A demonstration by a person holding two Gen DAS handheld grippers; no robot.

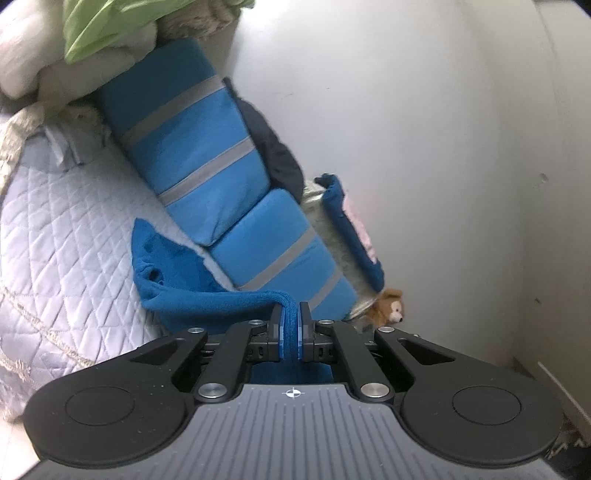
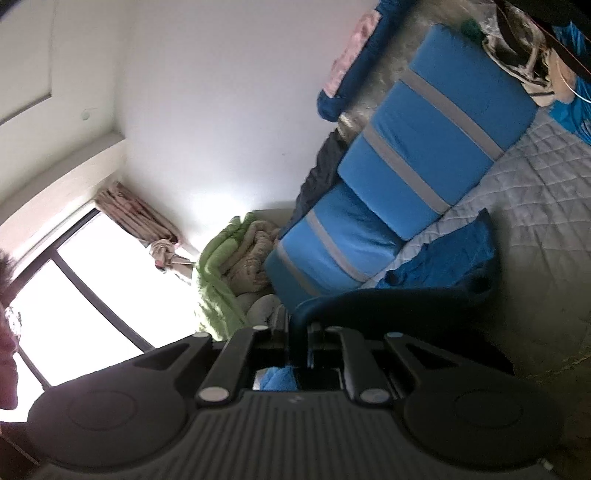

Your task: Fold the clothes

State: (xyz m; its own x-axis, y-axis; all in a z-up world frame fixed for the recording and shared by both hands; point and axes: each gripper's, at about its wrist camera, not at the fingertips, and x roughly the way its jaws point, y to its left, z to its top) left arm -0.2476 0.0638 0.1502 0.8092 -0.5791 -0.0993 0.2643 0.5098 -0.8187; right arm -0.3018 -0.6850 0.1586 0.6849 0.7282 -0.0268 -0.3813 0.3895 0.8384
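- Left wrist view: the left claw (image 1: 290,325) is clamped on a bunched edge of the blue garment (image 1: 207,299), which runs from the pads toward 10 o'clock and drapes onto the quilted bed (image 1: 66,229).
- Left wrist view: the claw points about level across the bed; the scene is tilted, so the blue striped cushions (image 1: 207,162) run from 11 o'clock down to 4 o'clock along the white wall (image 1: 406,129). A small plush toy (image 1: 389,304) lies at 3 o'clock from the claw, and a green blanket (image 1: 99,26) sits at 11 o'clock.
- Right wrist view: the right claw (image 2: 297,332) is closed on another dark, backlit edge of the same blue garment (image 2: 443,262), which arches toward 2 o'clock and trails on the bed (image 2: 546,229).
- Right wrist view: the claw is held level and rolled; the window (image 2: 74,295) lies at 9 o'clock, the cushions (image 2: 424,155) at 1 o'clock.
- Step in hand, as judged: the garment is pinched at two points and raised off the bed to spread it for a fold.
- Next move, as judged: hold both grips firm, draw the edge taut between the claws, then lay it flat on clear quilt.
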